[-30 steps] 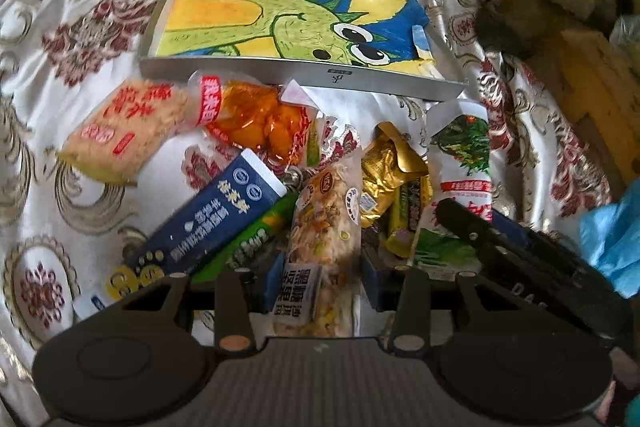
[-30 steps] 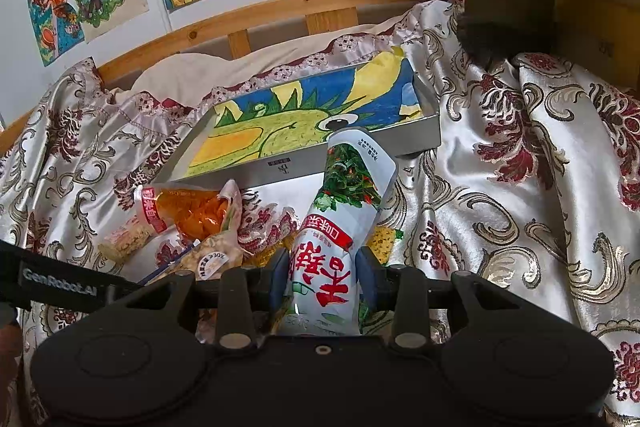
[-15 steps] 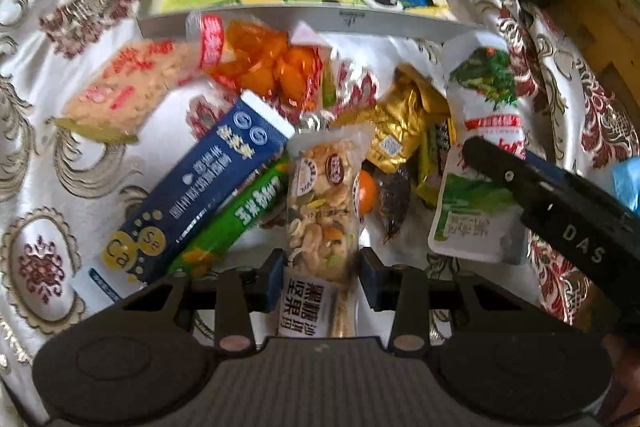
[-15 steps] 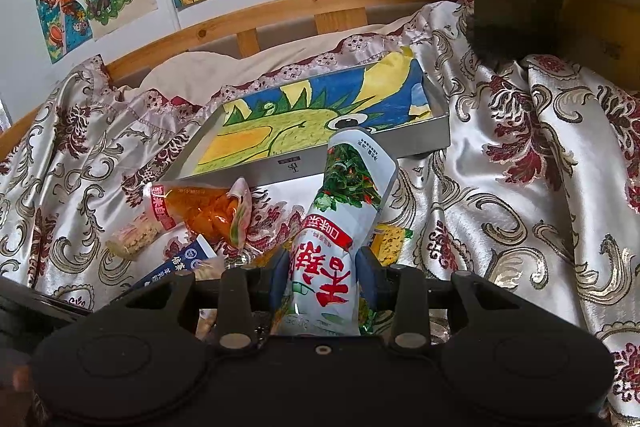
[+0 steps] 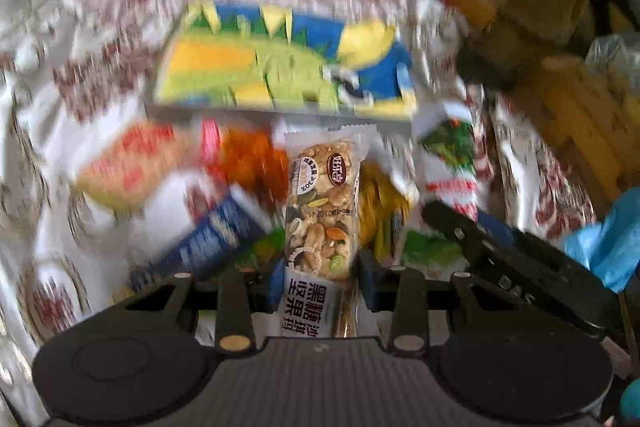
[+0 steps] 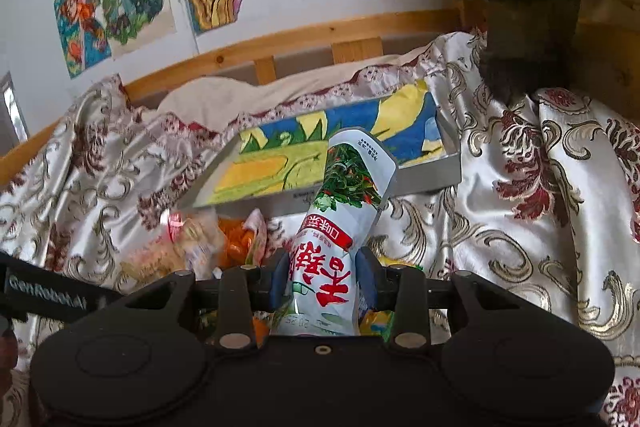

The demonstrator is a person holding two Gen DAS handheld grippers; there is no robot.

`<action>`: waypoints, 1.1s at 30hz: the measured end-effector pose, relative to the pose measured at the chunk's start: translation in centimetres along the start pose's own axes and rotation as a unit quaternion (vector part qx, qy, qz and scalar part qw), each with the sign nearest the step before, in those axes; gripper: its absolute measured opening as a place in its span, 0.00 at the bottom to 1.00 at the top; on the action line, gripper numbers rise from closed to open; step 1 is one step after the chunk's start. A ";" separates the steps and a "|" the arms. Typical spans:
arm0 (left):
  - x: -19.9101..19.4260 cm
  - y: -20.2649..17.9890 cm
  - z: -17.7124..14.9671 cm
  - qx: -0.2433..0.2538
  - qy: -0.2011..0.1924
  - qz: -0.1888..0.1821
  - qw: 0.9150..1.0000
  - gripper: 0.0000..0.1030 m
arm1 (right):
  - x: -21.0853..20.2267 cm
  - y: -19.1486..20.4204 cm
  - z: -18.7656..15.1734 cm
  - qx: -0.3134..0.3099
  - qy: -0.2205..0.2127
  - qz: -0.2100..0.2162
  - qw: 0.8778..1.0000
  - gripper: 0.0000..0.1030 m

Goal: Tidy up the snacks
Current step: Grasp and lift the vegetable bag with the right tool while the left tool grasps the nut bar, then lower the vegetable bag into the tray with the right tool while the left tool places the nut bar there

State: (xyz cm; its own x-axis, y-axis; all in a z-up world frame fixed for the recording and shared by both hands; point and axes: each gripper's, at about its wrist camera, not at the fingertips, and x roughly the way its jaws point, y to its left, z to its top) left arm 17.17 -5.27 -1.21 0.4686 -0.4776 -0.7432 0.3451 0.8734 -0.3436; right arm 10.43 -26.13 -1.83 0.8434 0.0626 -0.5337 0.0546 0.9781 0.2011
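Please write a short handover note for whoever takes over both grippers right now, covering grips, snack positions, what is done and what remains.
Left gripper: shut on the nut bar, lifted above the pile.
Right gripper: shut on the white pouch, raised in front of the tray.
Tray: nothing visible inside except its dinosaur picture.
Left to do: place both held snacks, then the orange pack, blue box and the others on the bedspread.

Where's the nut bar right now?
In the left wrist view the nut bar is clamped in the left gripper, held over the snack pile, with the dinosaur tray behind it.
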 end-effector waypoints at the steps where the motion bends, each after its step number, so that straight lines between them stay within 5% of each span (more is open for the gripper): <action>1: 0.0 0.2 0.4 0.000 -0.013 0.007 1.000 0.40 | 0.1 -0.3 0.2 0.004 -0.005 0.001 1.000 0.38; 11: 1.3 0.6 8.5 -0.007 -0.100 0.053 0.994 0.40 | 2.8 -2.6 3.7 0.026 -0.069 0.014 0.997 0.39; 23: 11.5 0.7 16.3 -0.063 -0.067 0.062 0.994 0.40 | 11.9 -8.5 9.6 0.112 -0.119 0.004 0.987 0.39; 28: 15.9 1.1 16.8 -0.077 -0.021 0.050 0.996 0.40 | 15.6 -9.2 10.0 0.082 -0.095 -0.003 0.992 0.40; 33: 18.3 1.2 16.5 -0.060 -0.006 0.081 0.995 0.39 | 18.1 -8.4 8.9 0.066 -0.047 -0.004 0.997 0.40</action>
State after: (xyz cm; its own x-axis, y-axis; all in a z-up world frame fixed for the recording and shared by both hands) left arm 39.54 -14.48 -5.75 0.5199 -0.3304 -0.7877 0.1656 0.9437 -0.2865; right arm 30.02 -34.99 -5.85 0.8885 0.0311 -0.4578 0.1252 0.9434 0.3070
